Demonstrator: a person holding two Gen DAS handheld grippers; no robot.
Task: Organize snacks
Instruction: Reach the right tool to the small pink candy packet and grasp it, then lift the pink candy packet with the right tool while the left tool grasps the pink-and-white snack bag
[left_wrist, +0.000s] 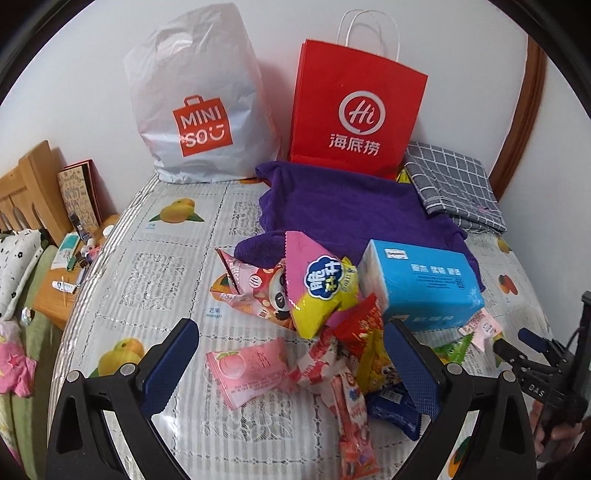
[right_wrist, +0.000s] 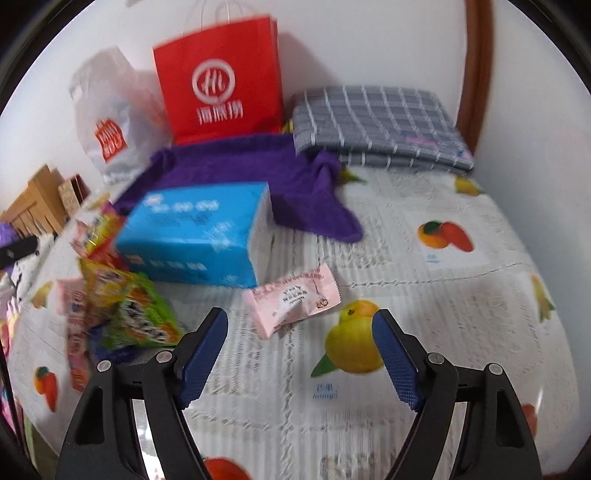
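Note:
A heap of snack packets lies on the fruit-print tablecloth (left_wrist: 159, 273): a pink-and-yellow bag (left_wrist: 317, 284), a panda-print bag (left_wrist: 266, 291), a red packet (left_wrist: 360, 325) and a pink peach packet (left_wrist: 247, 365). My left gripper (left_wrist: 295, 365) is open just above the peach packet and the striped pink wrappers (left_wrist: 351, 417). In the right wrist view a pale pink packet (right_wrist: 295, 299) lies alone in front of a blue tissue pack (right_wrist: 199, 232). My right gripper (right_wrist: 301, 350) is open right behind that packet, nothing between its pads. A green packet (right_wrist: 144, 317) lies to its left.
A white plastic shopping bag (left_wrist: 199, 99) and a red paper bag (left_wrist: 354, 107) stand against the back wall. A purple towel (left_wrist: 343, 206) and a folded grey checked cloth (left_wrist: 454, 184) lie in front of them. A wooden shelf (left_wrist: 55, 291) with small items borders the left edge.

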